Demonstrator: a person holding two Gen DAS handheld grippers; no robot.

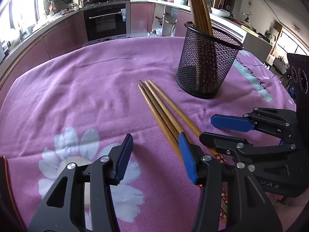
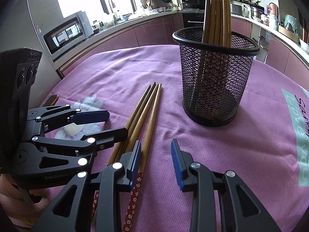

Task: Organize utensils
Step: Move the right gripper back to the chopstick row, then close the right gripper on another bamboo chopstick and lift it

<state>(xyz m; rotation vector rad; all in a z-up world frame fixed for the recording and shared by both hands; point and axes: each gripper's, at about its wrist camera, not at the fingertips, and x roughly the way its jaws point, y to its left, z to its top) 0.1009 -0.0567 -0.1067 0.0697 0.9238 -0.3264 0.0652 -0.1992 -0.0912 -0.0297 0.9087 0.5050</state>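
Observation:
A small bunch of wooden chopsticks lies on the pink cloth, tips pointing away, red flowered ends toward me. A black mesh holder stands upright behind them, with several more chopsticks in it. My left gripper is open, its right finger resting against the bunch. My right gripper is open too. Its left finger covers most of the bunch, and one chopstick lies just inside that pad. No pad presses on anything.
The pink cloth with a white daisy print covers the round table. Its far edge is just behind the holder. Pink kitchen cabinets and an oven stand beyond. A brown object lies at the cloth's left edge.

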